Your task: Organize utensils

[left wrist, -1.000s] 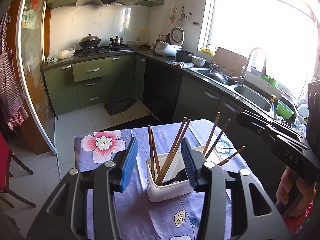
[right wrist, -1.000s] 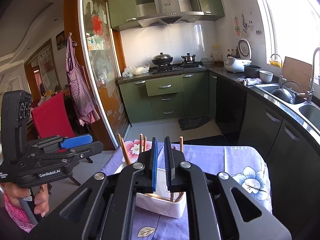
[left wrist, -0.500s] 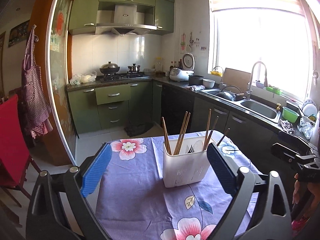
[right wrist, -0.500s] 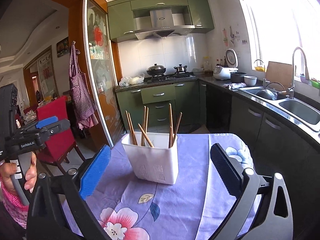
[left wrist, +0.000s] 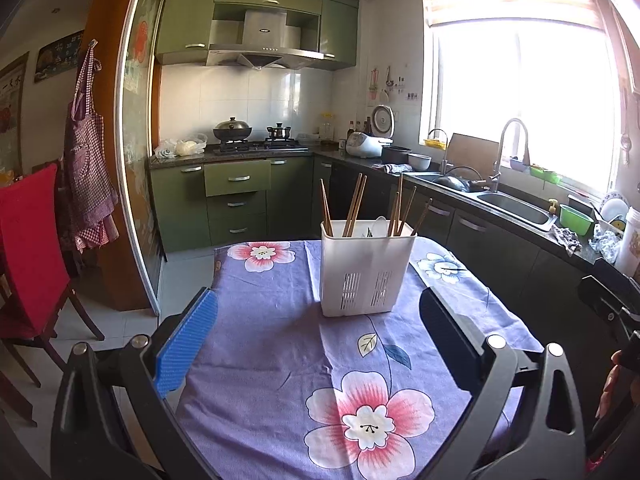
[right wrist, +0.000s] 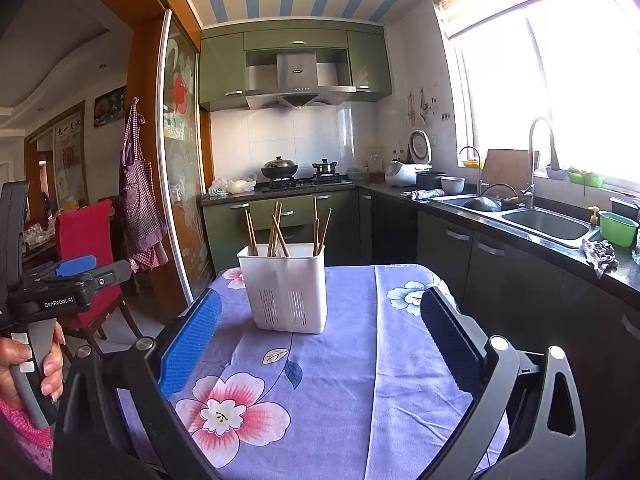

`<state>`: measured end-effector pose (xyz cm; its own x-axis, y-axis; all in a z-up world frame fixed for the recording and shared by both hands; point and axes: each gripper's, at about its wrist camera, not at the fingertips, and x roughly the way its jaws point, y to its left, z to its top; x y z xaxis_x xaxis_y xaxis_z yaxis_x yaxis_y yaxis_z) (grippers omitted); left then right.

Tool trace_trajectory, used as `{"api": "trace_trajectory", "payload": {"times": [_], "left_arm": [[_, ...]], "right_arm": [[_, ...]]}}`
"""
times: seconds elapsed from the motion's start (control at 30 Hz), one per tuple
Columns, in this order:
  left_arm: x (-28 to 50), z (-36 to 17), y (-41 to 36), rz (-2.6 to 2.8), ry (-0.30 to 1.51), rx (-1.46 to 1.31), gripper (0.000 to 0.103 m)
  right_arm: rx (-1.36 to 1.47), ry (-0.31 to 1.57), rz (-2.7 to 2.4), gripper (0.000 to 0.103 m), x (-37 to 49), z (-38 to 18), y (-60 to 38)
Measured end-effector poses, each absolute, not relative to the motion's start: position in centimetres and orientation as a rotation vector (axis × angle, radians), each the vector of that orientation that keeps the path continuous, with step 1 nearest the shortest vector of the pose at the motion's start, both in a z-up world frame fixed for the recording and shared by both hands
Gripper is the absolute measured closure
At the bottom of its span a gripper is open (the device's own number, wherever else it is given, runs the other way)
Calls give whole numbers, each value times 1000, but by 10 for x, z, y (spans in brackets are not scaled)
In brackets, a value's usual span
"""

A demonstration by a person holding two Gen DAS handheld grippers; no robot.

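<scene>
Blue-padded claws spread wide and empty over a floral tabletop.

Left claw (left wrist: 318,330) and right claw (right wrist: 320,334) both stand released, jaws wide apart with nothing between them, each held short of the white utensil holder (left wrist: 366,266). That holder stands upright on the purple flowered cloth (left wrist: 280,360) covering the tabletop, apart from both claws. Brown chopsticks (left wrist: 354,206) lean inside the holder at mixed angles, tips up. Beyond the holder run green cabinets (left wrist: 236,200); a sink (left wrist: 512,204) lies to its right.
</scene>
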<state>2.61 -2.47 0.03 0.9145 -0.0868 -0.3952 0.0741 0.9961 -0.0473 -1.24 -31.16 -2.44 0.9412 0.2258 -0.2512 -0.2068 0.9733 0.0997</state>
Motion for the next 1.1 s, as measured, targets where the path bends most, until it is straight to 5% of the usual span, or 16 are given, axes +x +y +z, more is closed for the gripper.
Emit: {"api": "trace_trajectory", "payload": {"times": [1.1], "left_arm": [[-44,11,-7,-39,359,-55,7]], "right_arm": [[32,242,189,5,-57,-12,-301]]}}
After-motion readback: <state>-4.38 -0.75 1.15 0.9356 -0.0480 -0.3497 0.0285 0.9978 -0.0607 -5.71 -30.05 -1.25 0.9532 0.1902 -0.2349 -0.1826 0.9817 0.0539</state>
